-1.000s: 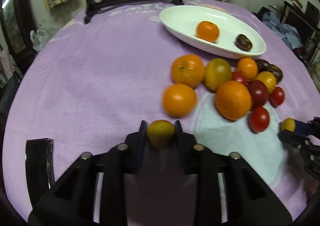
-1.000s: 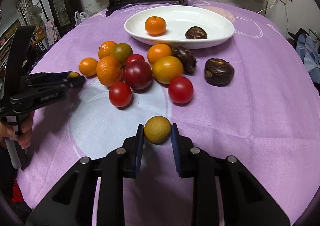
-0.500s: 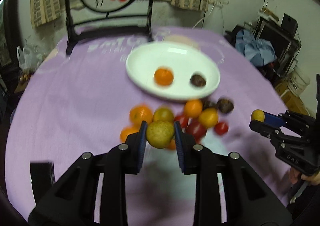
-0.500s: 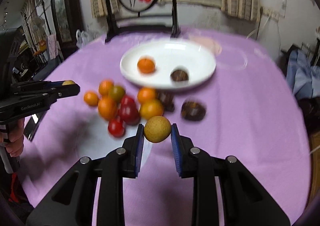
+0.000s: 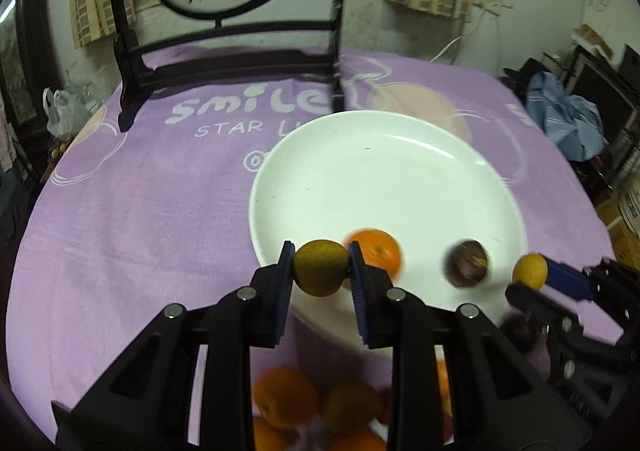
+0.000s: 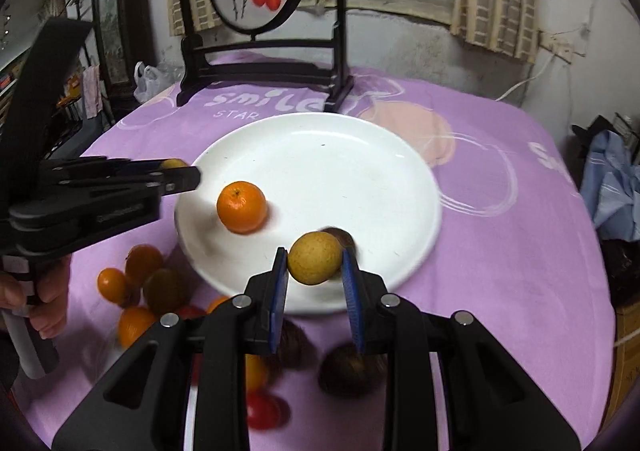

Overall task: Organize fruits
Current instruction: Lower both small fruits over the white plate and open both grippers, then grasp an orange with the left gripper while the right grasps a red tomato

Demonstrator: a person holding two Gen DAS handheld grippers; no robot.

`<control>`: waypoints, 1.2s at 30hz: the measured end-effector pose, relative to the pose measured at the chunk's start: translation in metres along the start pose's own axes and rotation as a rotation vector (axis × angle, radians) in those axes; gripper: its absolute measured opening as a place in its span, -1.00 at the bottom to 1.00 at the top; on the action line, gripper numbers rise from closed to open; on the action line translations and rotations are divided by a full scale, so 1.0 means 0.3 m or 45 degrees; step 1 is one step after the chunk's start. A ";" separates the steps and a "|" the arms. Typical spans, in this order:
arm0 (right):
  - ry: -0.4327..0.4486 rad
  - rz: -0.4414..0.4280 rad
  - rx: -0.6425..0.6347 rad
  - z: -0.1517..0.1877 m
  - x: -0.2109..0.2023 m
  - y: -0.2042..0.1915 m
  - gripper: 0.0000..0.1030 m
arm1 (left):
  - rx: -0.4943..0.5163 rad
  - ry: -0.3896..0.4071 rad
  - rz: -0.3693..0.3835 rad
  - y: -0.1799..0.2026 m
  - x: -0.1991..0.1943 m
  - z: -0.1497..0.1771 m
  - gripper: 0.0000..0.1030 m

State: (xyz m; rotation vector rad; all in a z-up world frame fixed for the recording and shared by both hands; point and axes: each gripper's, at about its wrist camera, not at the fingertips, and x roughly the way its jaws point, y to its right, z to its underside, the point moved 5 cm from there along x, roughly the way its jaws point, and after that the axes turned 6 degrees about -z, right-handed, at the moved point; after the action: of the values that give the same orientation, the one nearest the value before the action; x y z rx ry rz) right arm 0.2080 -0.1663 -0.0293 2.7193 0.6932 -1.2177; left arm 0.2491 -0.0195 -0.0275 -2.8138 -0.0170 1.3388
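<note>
Fruits are the job here, and two are in hand: the left tongs [image 5: 321, 269] are clamped on a small round olive-yellow fruit [image 5: 320, 268], and the right tongs [image 6: 314, 264] are clamped on a small round tan-yellow fruit [image 6: 315, 257]. Both hang over the near rim of the wide white ceramic plate [image 5: 384, 179] that sits on the purple-clothed desk [image 5: 132, 203].

To do this step well, I would carry each fruit further in over the plate's bare middle, lower it close to the surface, then ease the grip apart so it settles without rolling. Keep both tongs apart from each other.

Just beyond the left tongs, inside the plate, lies a glossy orange mandarin [image 5: 374, 251]; a dark brown wrinkled fruit [image 5: 466, 263] lies to their right, between the two tongs. The remaining pile of loose orange, red and dark fruits [image 6: 136, 291] sits on the desk beneath and behind both tongs, off the plate.
</note>
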 end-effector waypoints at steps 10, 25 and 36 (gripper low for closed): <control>-0.124 -0.022 -0.076 -0.014 0.163 -0.054 -0.43 | -0.031 -0.093 -0.017 -0.001 0.155 -0.029 -0.28; -0.051 -0.043 0.060 0.102 -0.056 -0.005 -0.34 | -0.010 0.037 -0.003 -0.025 -0.102 0.073 0.47; -0.077 -0.054 0.093 0.284 -0.177 -0.053 -0.34 | -0.002 0.075 0.013 -0.080 -0.268 0.274 0.55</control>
State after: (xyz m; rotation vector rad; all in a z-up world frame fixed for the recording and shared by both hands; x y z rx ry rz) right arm 0.1117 -0.1934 -0.0471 2.7263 0.7167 -1.3545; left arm 0.1346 0.0044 -0.0164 -2.8566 -0.0027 1.2576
